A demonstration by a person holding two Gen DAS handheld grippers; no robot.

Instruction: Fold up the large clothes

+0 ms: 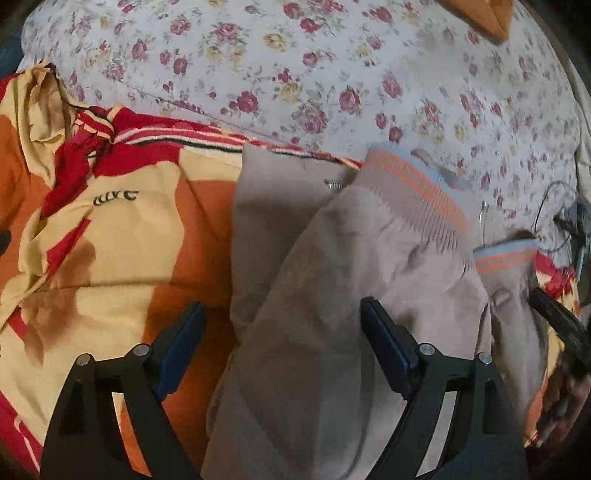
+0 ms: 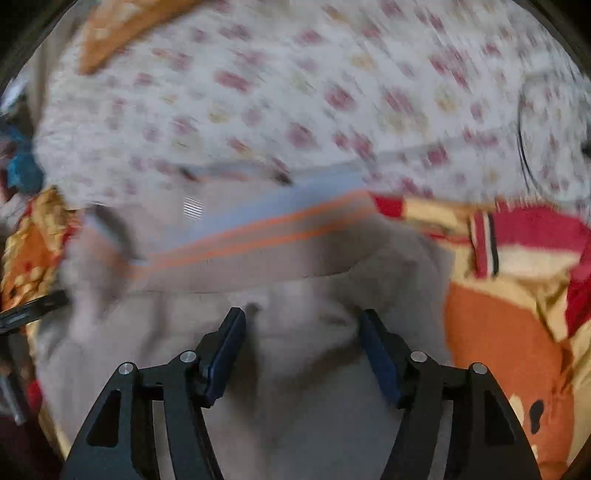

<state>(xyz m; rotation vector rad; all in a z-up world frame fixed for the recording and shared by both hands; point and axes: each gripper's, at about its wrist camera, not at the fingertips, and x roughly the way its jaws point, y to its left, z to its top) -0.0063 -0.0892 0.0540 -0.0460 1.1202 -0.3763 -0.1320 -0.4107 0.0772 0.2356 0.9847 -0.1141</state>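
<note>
A grey-beige garment (image 1: 332, 280) with ribbed bands striped in orange and pale blue (image 1: 417, 188) lies crumpled on a red, orange and yellow blanket (image 1: 122, 236). My left gripper (image 1: 284, 332) hovers open over the garment's left part; its right finger (image 1: 384, 332) is above the cloth and its left finger above the blanket. Nothing is pinched. In the blurred right wrist view, my right gripper (image 2: 303, 343) stands open just above the same garment (image 2: 295, 387), below its striped band (image 2: 266, 229). A black part of the right gripper (image 1: 557, 317) shows at the left view's right edge.
A white bedsheet with red flowers (image 1: 332, 74) spreads beyond the blanket. An orange folded cloth (image 1: 491, 18) lies at the far side. A dark cable and plug (image 1: 569, 221) rest on the sheet at the right. The blanket (image 2: 509, 332) continues right of the garment.
</note>
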